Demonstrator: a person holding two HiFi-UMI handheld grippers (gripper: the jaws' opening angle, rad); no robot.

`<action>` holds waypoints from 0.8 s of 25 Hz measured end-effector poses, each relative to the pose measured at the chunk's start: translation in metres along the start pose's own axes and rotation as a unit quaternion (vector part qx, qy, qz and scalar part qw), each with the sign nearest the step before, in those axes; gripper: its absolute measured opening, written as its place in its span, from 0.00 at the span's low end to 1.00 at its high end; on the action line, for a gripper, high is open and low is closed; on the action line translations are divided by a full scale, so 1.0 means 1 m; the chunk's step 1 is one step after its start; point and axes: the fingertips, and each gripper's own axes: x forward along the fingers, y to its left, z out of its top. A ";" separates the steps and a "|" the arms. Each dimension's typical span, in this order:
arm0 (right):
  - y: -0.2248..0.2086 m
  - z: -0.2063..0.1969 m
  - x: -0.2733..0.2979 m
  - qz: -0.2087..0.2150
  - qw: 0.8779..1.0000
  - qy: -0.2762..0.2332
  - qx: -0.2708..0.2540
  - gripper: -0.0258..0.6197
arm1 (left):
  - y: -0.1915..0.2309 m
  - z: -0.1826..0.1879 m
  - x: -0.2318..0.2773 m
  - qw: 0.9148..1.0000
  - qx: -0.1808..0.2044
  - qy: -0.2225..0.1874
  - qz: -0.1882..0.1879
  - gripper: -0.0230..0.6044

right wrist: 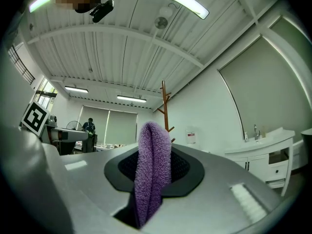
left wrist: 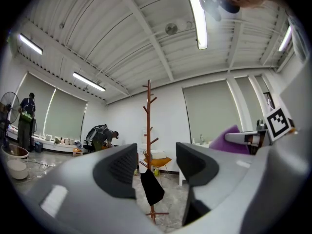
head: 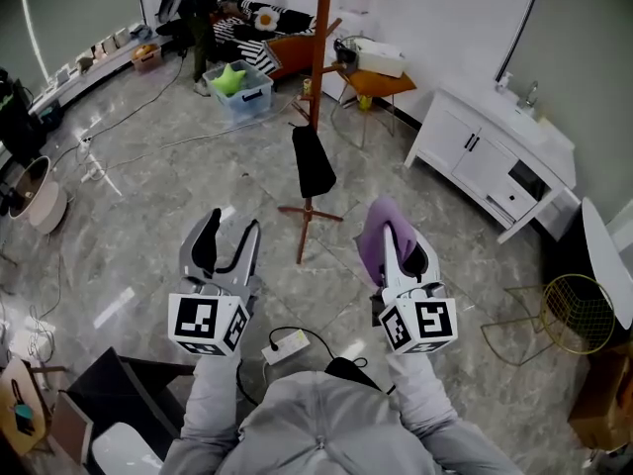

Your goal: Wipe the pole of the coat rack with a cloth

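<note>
COAT RACK AWAITS ITS WIPE: A person faces a wooden coat rack (head: 316, 57) that stands on a polished grey floor (head: 148, 216) at 12 o'clock, well apart from both grippers. The right gripper (head: 398, 234), at 1 o'clock in the head view, has its jaws clamped on a folded purple cloth (right wrist: 153, 165), whose fold stands proud of the jaw tips. The left gripper (head: 229, 228), at 11 o'clock, carries nothing. Its jaws are apart, and the rack's pole (left wrist: 148, 126) shows far off through the gap between them. A black garment (head: 314, 161) hangs low on the pole, above the rack's spreading feet.

Wiping has not yet begun. The cloth looks like terry: soft, light and apt to wrap round a slim pole, and the fold ahead of the jaws gives a pad to press with. The pole looks stiff and smooth, but so slender a rack may rock under a sideways push. The free left gripper would do well to steady it on bare wood between the pegs, above the garment.
</note>
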 end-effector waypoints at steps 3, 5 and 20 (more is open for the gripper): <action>-0.001 -0.004 0.004 -0.007 1.000 0.006 0.001 0.15 | 0.005 -0.004 0.006 1.000 -0.004 0.004 -0.003 0.46; -0.005 -0.006 0.009 -0.011 1.000 0.008 0.001 0.15 | 0.005 -0.006 0.013 1.000 -0.005 0.006 -0.008 0.46; -0.054 -0.037 0.121 0.026 1.000 0.008 0.009 0.15 | 0.024 -0.031 0.126 1.000 -0.005 0.009 0.010 0.46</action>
